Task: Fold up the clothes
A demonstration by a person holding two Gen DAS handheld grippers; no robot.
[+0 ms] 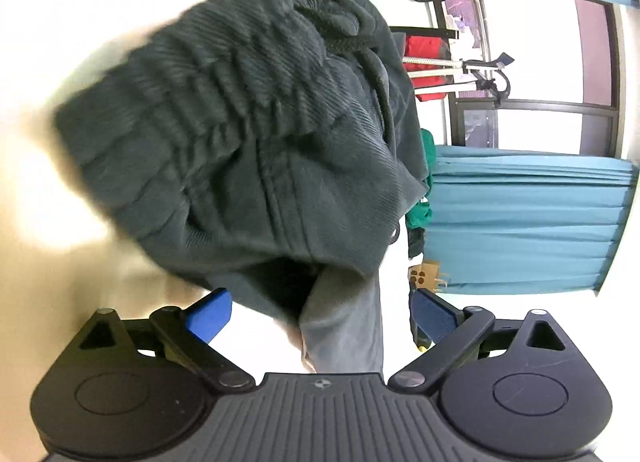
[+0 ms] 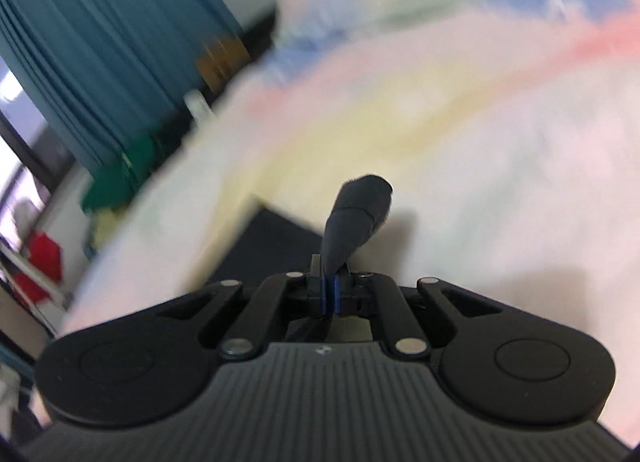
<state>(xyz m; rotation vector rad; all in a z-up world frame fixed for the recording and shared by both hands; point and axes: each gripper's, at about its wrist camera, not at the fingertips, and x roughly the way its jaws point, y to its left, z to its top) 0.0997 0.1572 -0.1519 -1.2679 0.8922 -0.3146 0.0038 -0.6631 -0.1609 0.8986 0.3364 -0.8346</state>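
A dark grey pair of ribbed pants [image 1: 248, 134] with an elastic waistband and drawstring fills the left wrist view, bunched on a pale surface. My left gripper [image 1: 320, 316] is open, its blue pads [image 1: 210, 316] on either side of a lighter grey fold of the cloth; it grips nothing. My right gripper [image 2: 330, 294] is shut on a pinch of the same dark grey cloth [image 2: 356, 214], which sticks up between the pads. More dark cloth [image 2: 272, 246] lies just to its left.
The pale, pastel-striped bed surface [image 2: 460, 122] is blurred by motion. Teal curtains [image 1: 528, 222] and a window stand behind. A green garment [image 2: 120, 178] lies at the bed's edge. A rack with red cloth [image 1: 428, 62] stands farther off.
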